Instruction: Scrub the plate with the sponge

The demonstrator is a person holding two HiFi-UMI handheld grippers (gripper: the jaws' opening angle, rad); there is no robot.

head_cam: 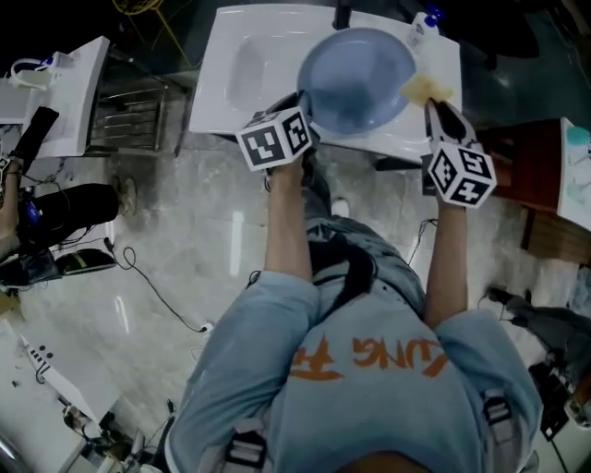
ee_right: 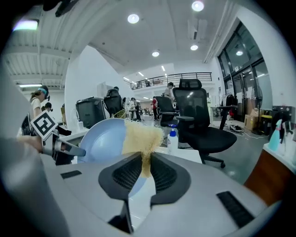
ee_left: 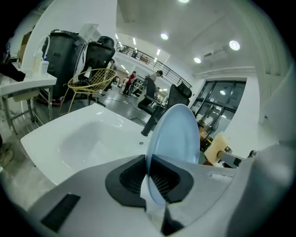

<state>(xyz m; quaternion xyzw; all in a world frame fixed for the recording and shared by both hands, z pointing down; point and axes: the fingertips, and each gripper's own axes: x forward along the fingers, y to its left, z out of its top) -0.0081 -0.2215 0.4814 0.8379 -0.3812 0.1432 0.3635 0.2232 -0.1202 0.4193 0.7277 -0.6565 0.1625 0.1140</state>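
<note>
Step in hand: scrubbing, at its start as we judge it. The left gripper (ee_left: 149, 173) is clamped on the near rim of the plate (head_cam: 355, 78), with the rim pinched edge-on between its pads. The plate sits in the upper centre of the head view, held tilted above the sink (head_cam: 240, 65). The right gripper (ee_right: 144, 169) is closed on the sponge (head_cam: 425, 89), pinching its lower edge so that the bulk stands free above the jaws. The sponge is at the plate's right rim, upper right of centre in the head view. Whether it touches the plate we cannot confirm: the right gripper view shows it overlapping the plate's face, while the left gripper view shows it just beyond the far edge. Next move, by our reading: bring the sponge's flat side onto the concave face and stroke across it while the left grip holds firm, since an edge-on pinch on a smooth rim may slip under sideways pressure. Count: one plate, one sponge, two grippers, one sink, one faucet (head_cam: 342, 14), one pump bottle (head_cam: 420, 26) at the sink's upper right corner.
</note>
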